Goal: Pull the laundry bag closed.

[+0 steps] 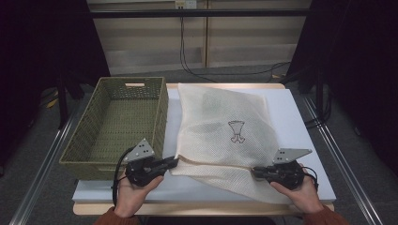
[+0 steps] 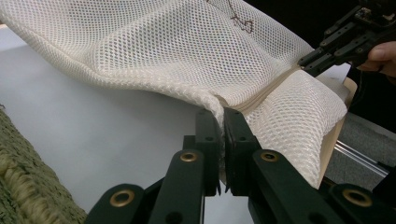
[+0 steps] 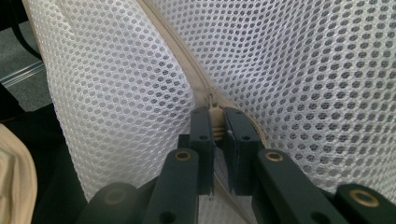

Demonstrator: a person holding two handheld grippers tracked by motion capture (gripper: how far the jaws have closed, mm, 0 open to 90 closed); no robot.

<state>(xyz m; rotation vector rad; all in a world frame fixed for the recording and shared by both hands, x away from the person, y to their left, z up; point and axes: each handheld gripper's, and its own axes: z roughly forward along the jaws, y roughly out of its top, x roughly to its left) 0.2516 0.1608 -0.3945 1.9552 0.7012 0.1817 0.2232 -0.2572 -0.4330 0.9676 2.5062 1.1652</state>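
A cream mesh laundry bag [image 1: 225,126] with a small brown print lies spread on the white table top [image 1: 300,122]. My left gripper [image 1: 174,162] is shut on the bag's near left corner by the zipper end [image 2: 219,108]. My right gripper [image 1: 256,172] is shut on the beige zipper pull [image 3: 215,122] at the bag's near right side. The zipper line [image 2: 266,93] runs between the two grippers. In the left gripper view the right gripper [image 2: 306,63] shows at the far end of the zipper.
A green woven basket [image 1: 118,123], with nothing in it, stands on the left of the table, right beside my left gripper. A hand [image 1: 132,194] holds each gripper at the table's near edge. Cables hang along the wall behind.
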